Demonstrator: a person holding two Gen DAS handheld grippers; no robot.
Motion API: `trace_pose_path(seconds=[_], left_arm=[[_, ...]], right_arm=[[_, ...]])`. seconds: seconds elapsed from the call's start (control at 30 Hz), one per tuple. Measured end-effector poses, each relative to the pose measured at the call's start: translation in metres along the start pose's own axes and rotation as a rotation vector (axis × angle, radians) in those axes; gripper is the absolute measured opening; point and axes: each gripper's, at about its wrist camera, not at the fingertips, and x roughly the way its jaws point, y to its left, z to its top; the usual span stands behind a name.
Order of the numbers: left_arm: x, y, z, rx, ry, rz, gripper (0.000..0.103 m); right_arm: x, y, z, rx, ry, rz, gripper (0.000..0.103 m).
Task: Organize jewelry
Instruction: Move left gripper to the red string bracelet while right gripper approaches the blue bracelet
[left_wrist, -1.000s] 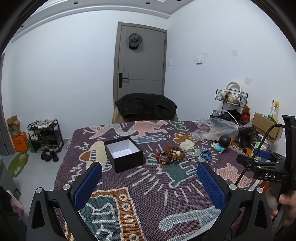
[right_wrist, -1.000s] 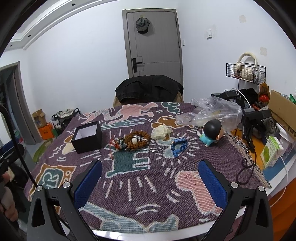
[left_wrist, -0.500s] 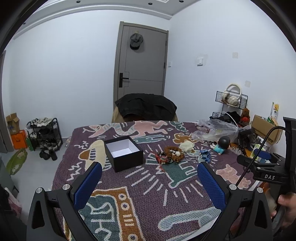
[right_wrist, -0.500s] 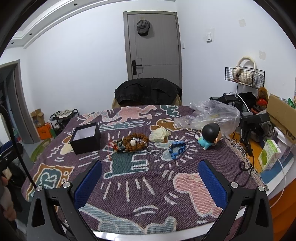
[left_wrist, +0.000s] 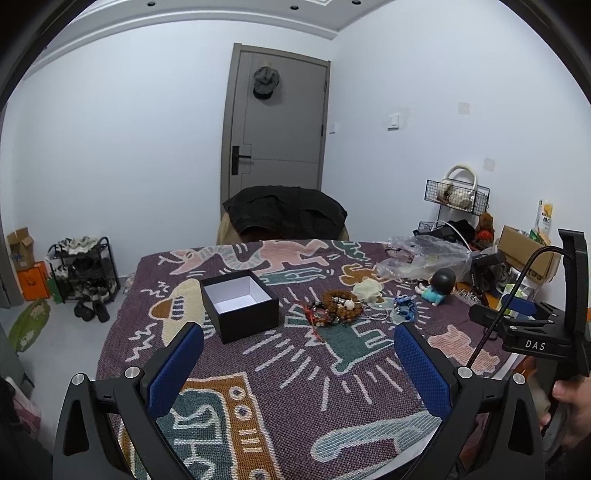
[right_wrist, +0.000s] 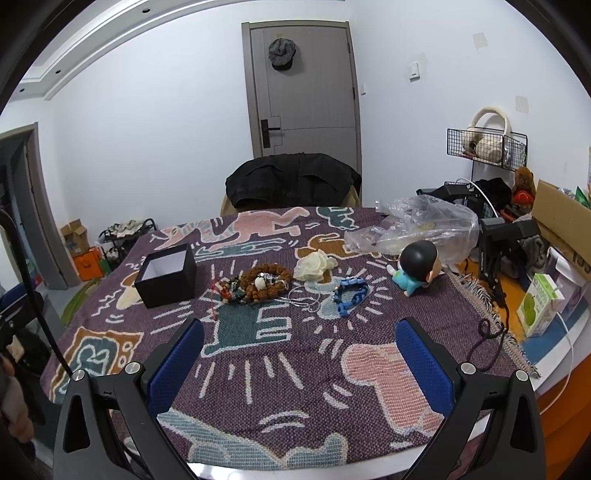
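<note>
Jewelry heaped mid-table on the patterned cloth (right_wrist: 258, 369): a brown bead bracelet (right_wrist: 266, 281) coiled around a pale charm, darker beaded strands with red cord (right_wrist: 228, 291) touching its left side, a thin silver chain (right_wrist: 301, 300) trailing off to the right, then a blue bracelet (right_wrist: 350, 293) just beside that. Nothing sorted yet, by the look of it. Black box (right_wrist: 167, 276) lidless and empty, white lining showing, set left of the heap, probably as the destination, close enough for short carries. Cream crumpled bit (right_wrist: 314, 266) behind the chain, nature unclear. Further right, a toy figure (right_wrist: 415, 266) lying on its side and a clear plastic bag (right_wrist: 417, 225), likely no part of the job.

Right gripper (right_wrist: 299, 363) spread wide, blue pads holding nothing, hovering above the near edge and aimed roughly at the heap. Left gripper (left_wrist: 298, 363) likewise wide apart and empty, box and heap both ahead of it. Seemingly poised for a first pick
</note>
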Motion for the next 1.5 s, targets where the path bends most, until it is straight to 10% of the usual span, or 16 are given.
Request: trace_pose_path(seconds=[0.8, 1.5], left_arm=[[0.044, 0.01, 0.018, -0.075, 0.091, -0.099, 0.088], [0.169, 0.006, 0.029, -0.224, 0.319, -0.158, 0.051]], right_arm=[[0.024, -0.028, 0.027, 0.069, 0.082, -0.001, 0.103], [0.129, -0.094, 0.039, 0.378, 0.265, 0.012, 0.061]])
